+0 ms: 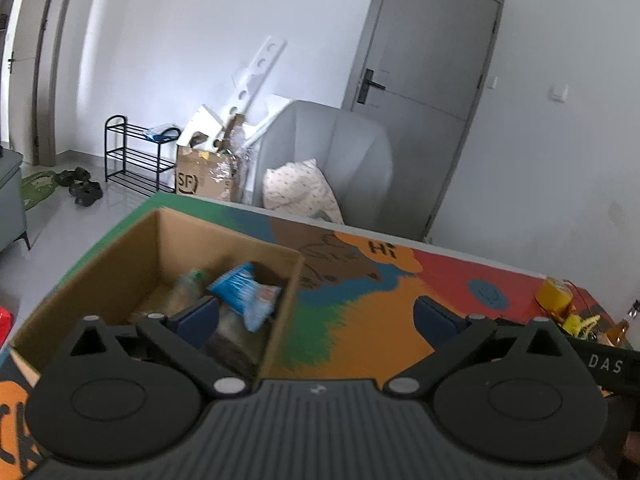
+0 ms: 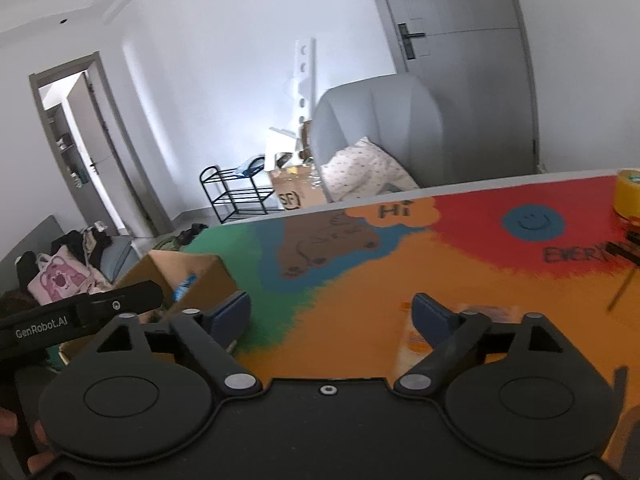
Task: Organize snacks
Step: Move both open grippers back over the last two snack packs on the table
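Note:
A brown cardboard box (image 1: 132, 264) stands on the colourful table mat (image 1: 372, 312) at the left. Inside lie a blue snack packet (image 1: 244, 290) and other blurred packets. My left gripper (image 1: 316, 316) is open and empty, its left finger over the box, its right finger over the mat. The box also shows in the right wrist view (image 2: 192, 276), with a blue packet edge (image 2: 184, 286). My right gripper (image 2: 332, 316) is open and empty above the orange part of the mat (image 2: 360, 280). A blurred orange-and-clear packet (image 2: 416, 340) lies by its right finger.
A yellow tape roll (image 2: 628, 194) and small yellow items (image 1: 576, 320) sit at the mat's right end. Beyond the table are a grey armchair (image 1: 332, 152) with a cushion, a cardboard carton (image 1: 204, 176), a black shoe rack (image 1: 136, 156) and a grey door (image 1: 432, 80).

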{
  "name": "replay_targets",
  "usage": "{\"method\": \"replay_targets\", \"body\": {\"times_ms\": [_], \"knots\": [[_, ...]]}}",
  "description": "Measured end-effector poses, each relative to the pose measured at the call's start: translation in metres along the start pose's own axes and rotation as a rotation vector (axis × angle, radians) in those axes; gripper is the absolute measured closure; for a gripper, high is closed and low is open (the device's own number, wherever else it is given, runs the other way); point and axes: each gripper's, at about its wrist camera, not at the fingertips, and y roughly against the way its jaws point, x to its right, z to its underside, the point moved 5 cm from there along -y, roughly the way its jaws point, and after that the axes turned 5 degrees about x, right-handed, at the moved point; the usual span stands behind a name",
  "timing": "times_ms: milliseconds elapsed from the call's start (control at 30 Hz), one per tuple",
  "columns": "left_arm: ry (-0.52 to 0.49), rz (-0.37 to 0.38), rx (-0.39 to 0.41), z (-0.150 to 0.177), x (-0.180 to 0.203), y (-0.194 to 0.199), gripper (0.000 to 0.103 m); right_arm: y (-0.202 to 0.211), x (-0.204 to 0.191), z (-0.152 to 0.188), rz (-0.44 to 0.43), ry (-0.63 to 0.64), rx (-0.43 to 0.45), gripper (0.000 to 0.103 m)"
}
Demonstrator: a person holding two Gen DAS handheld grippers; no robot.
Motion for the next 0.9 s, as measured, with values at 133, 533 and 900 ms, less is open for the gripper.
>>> {"method": "replay_targets", "body": {"times_ms": [133, 533, 900], "knots": [[-0.03, 0.024, -0.012, 0.007, 0.02, -0.004, 0.0, 0.009, 0.021, 0.003, 0.022, -0.019, 0.003, 0.005], [-0.095, 0.078, -0.084, 0.029, 0.074, -0.027, 0.0, 0.023, 0.082, 0.02, 0.091, -0.063, 0.003, 0.005], [-0.117, 0.117, -0.17, 0.052, 0.103, -0.057, 0.003, 0.015, 0.116, 0.036, 0.103, -0.104, -0.041, 0.013]]}}
